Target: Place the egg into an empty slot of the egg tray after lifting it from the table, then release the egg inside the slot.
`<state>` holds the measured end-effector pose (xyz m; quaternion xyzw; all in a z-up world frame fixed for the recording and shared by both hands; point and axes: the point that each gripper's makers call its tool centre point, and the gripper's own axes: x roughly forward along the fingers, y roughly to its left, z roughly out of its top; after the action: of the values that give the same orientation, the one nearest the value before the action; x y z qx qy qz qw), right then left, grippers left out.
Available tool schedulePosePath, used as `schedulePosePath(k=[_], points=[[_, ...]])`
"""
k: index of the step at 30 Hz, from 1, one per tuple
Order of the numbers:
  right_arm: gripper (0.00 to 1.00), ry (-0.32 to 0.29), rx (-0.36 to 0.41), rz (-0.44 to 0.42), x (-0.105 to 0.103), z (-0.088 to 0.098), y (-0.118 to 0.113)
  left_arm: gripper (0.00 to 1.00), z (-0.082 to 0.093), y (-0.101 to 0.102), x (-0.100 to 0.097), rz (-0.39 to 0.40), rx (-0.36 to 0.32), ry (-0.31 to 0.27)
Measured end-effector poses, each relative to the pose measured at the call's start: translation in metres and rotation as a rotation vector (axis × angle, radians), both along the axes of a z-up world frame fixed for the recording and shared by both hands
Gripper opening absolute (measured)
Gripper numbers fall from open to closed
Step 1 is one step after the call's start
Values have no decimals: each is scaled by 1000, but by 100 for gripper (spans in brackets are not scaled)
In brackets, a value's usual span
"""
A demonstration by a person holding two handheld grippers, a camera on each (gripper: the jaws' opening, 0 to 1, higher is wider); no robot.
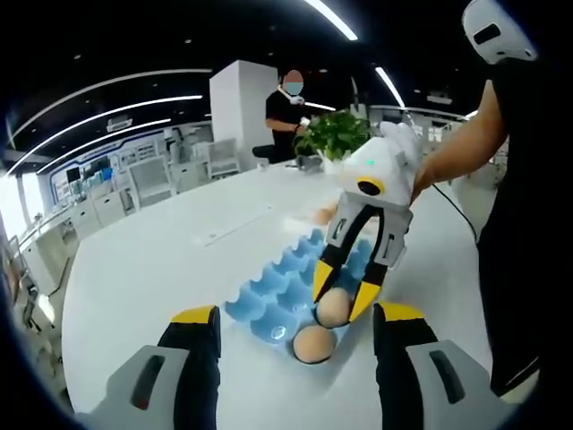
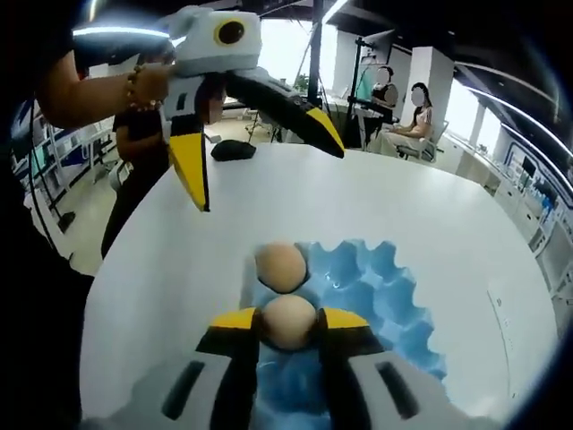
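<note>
My right tongs grip the smooth tan egg directly above the blue moulded egg tray; left tongs hang open, apart.

A broad white counter stands in an open office with a dark ceiling lit by long strip lights, a white pillar, pale desks and chairs, a leafy plant and bright windows.

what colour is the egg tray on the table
Light blue. The egg tray shows best in the right gripper view, under the right hand-held gripper.
</note>
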<state>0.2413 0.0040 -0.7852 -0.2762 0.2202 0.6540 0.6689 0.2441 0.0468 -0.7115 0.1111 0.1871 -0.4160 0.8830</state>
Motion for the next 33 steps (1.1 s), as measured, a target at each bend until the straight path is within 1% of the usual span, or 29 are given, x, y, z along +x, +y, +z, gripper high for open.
schedulePosePath(k=[5,8,17,23,27,29,33], points=[[33,7,25,-7,-1,0,1,70,1,0,0,2,0,-1],[32,-2,31,-10,0,2,-1,70,2,1,0,4,2,-3],[31,6,50,-26,1,5,-7,69,3,-1,2,3,3,-6],[31,-2,70,-37,-1,12,-19,69,4,1,3,6,5,-10],[31,14,104,-74,3,18,-26,69,4,1,4,7,5,-9],[30,17,106,-85,5,19,-30,69,4,1,4,5,5,-10],[30,1,117,-103,9,23,-40,69,5,1,4,4,5,-12]])
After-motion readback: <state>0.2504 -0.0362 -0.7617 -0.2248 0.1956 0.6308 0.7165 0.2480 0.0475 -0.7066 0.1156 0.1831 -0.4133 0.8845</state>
